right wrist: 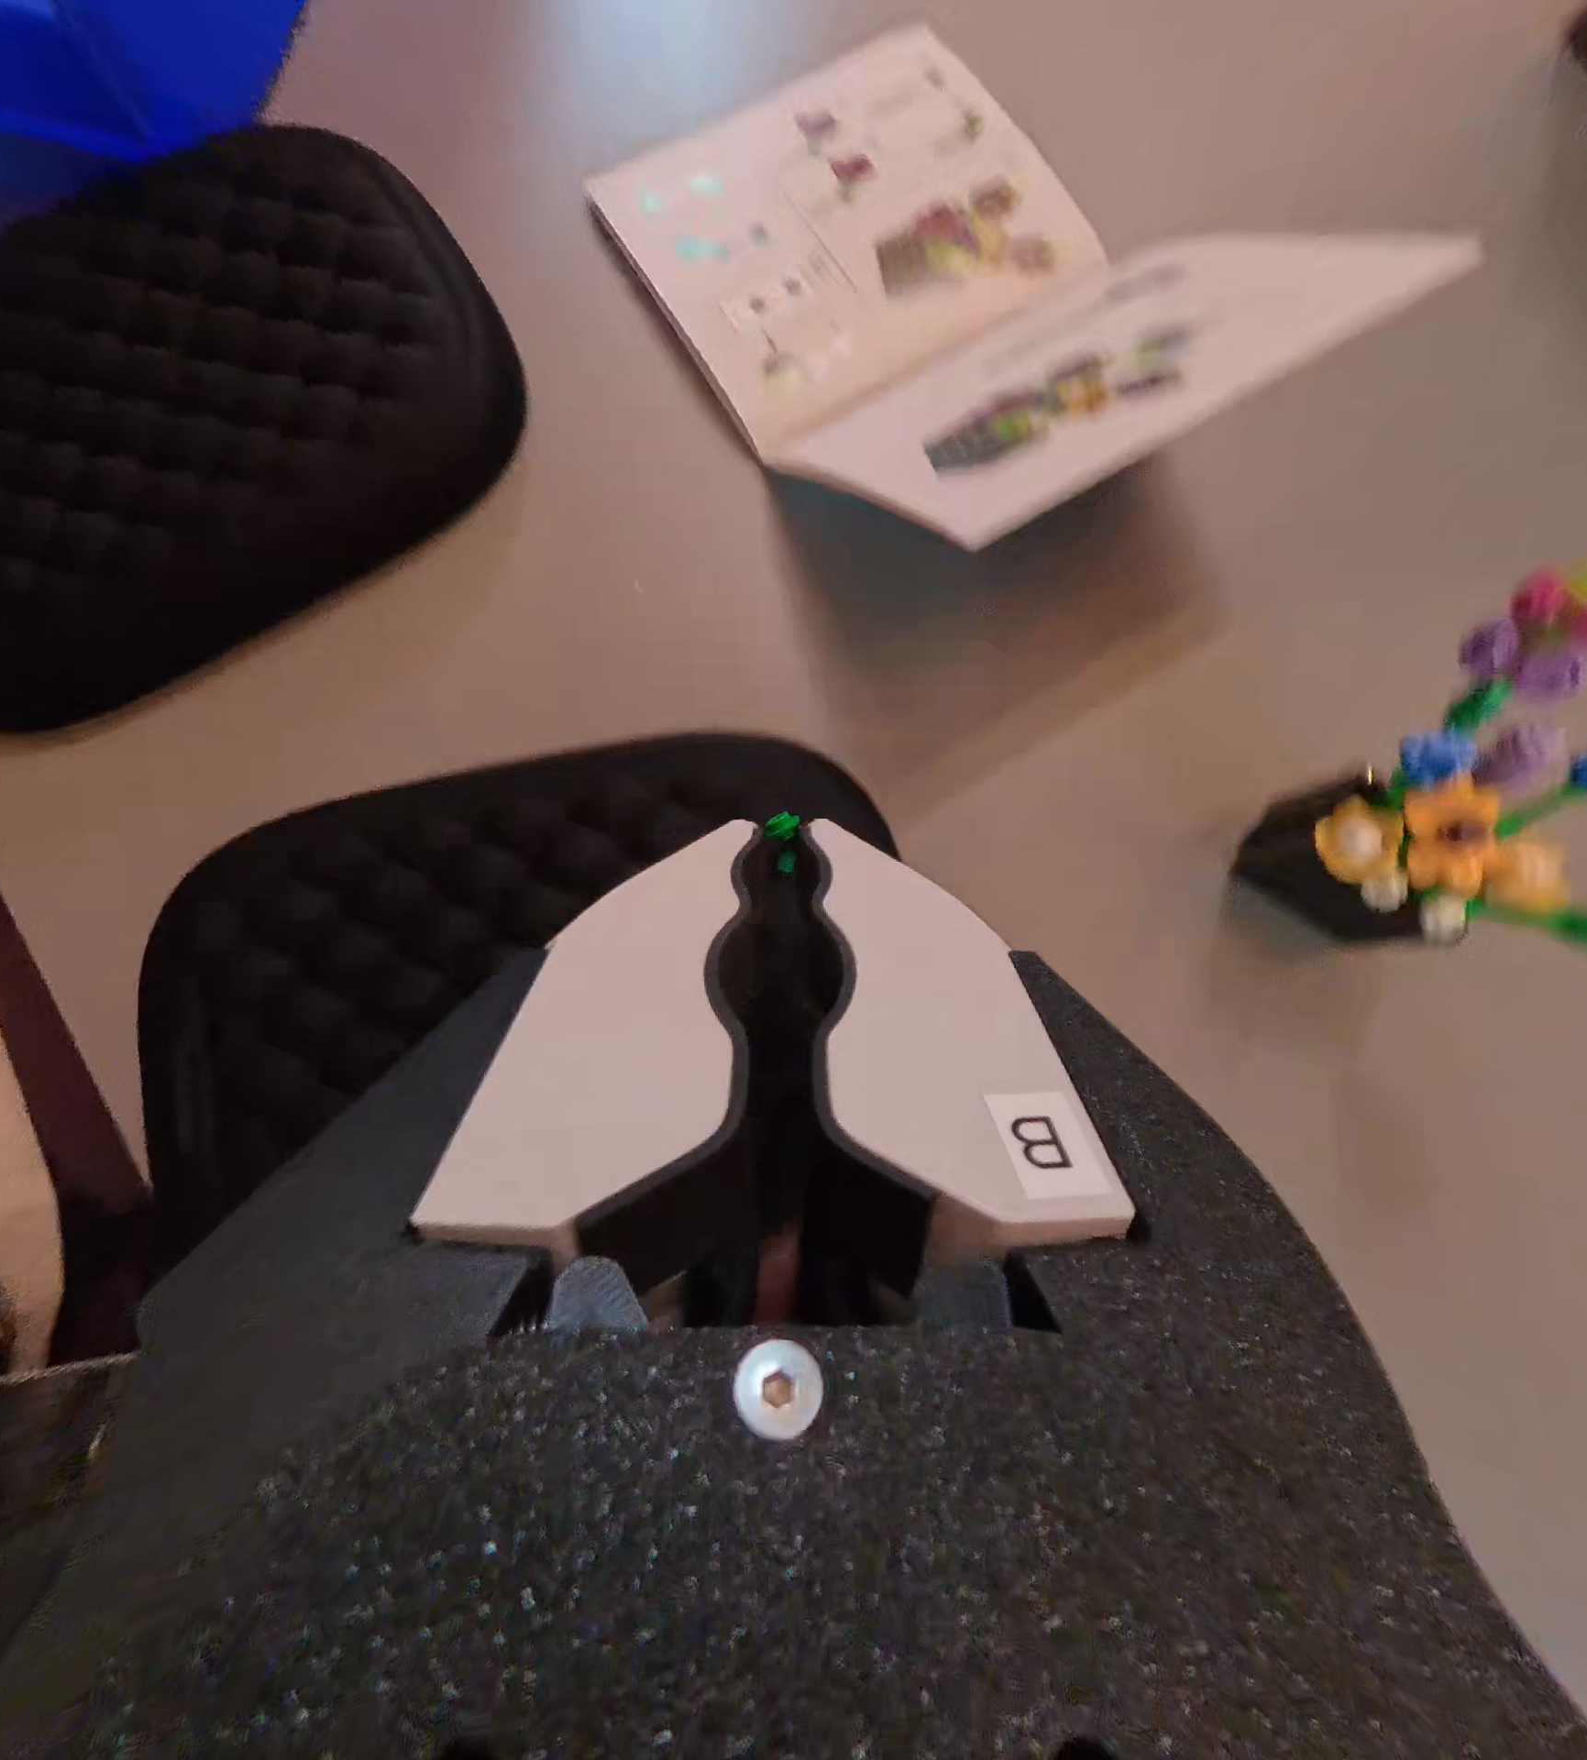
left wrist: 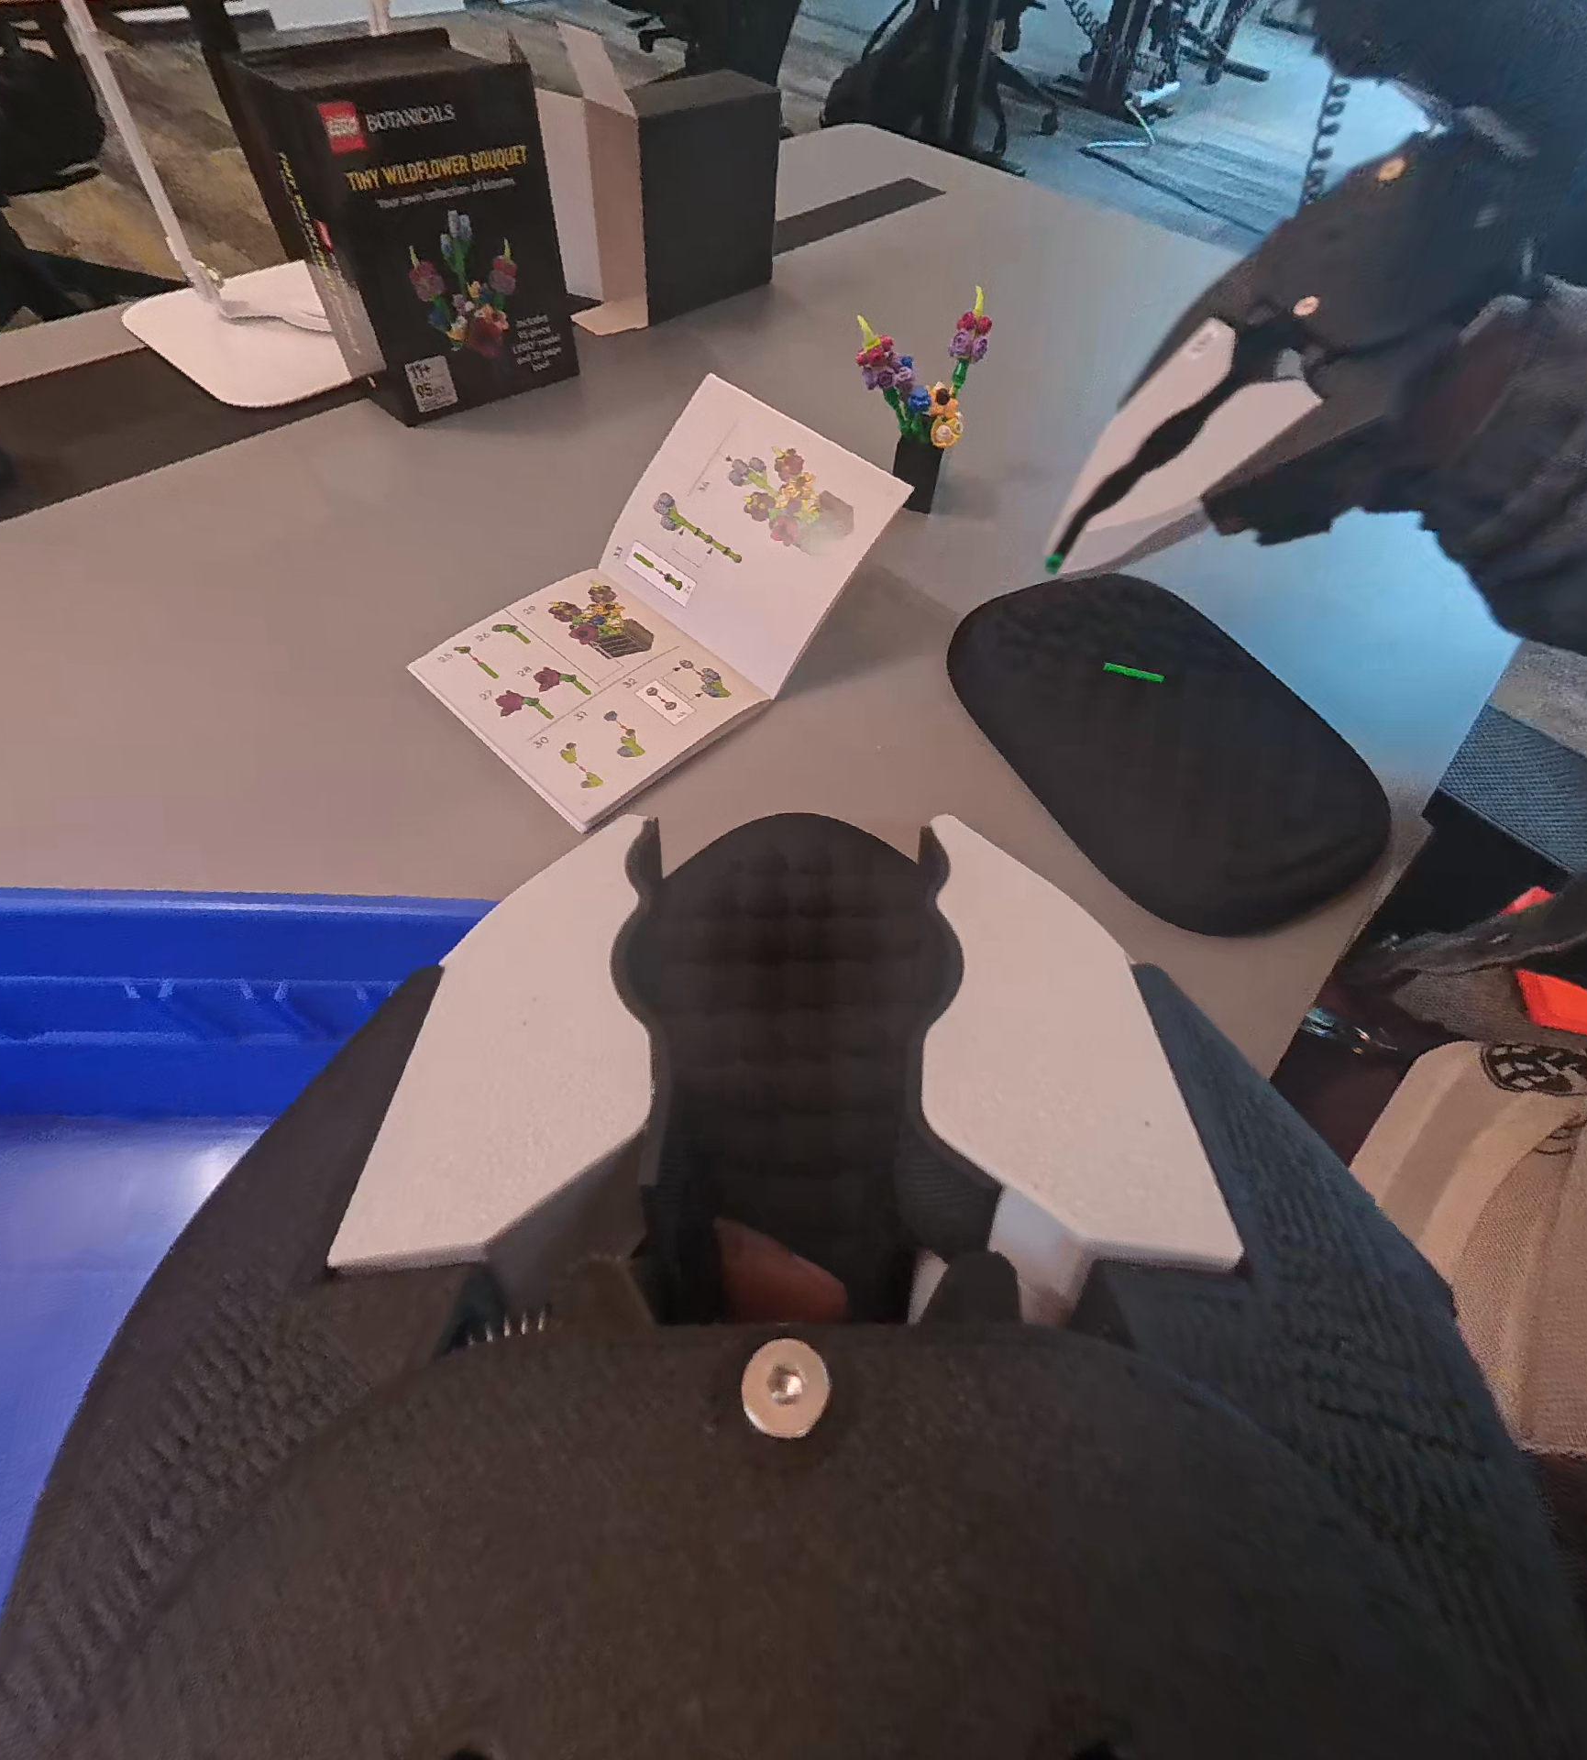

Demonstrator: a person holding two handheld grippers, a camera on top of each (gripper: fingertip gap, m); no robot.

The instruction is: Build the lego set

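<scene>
The partly built lego flower bouquet [left wrist: 923, 400] stands in its black base on the grey table [left wrist: 199, 667], behind the open instruction booklet [left wrist: 656, 610]. My right gripper [right wrist: 782, 827] is shut on a small green lego piece [right wrist: 782, 843]. It hovers over the near edge of a black padded mat [right wrist: 484, 886]. In the left wrist view it [left wrist: 1061, 557] is above the far edge of a black mat [left wrist: 1161, 752] that holds a thin green stem piece [left wrist: 1132, 672]. My left gripper [left wrist: 789, 838] is open and empty, low over another black mat. The bouquet [right wrist: 1456, 838] lies to the right of my right gripper.
A blue bin [left wrist: 103, 1000] sits at the left by my left gripper. The black lego box [left wrist: 427, 238], a white lamp base [left wrist: 227, 333] and a black carton [left wrist: 703, 190] stand at the back. A second black mat [right wrist: 180, 419] and the booklet [right wrist: 961, 314] lie ahead. There is about 20 cm between the tips of the two grippers. The bouquet [right wrist: 1456, 838] is closer to my right gripper, around 12 cm from its tips; the left tips are 30 cm off. It turns up in the left wrist view [left wrist: 944, 401] as well.
</scene>
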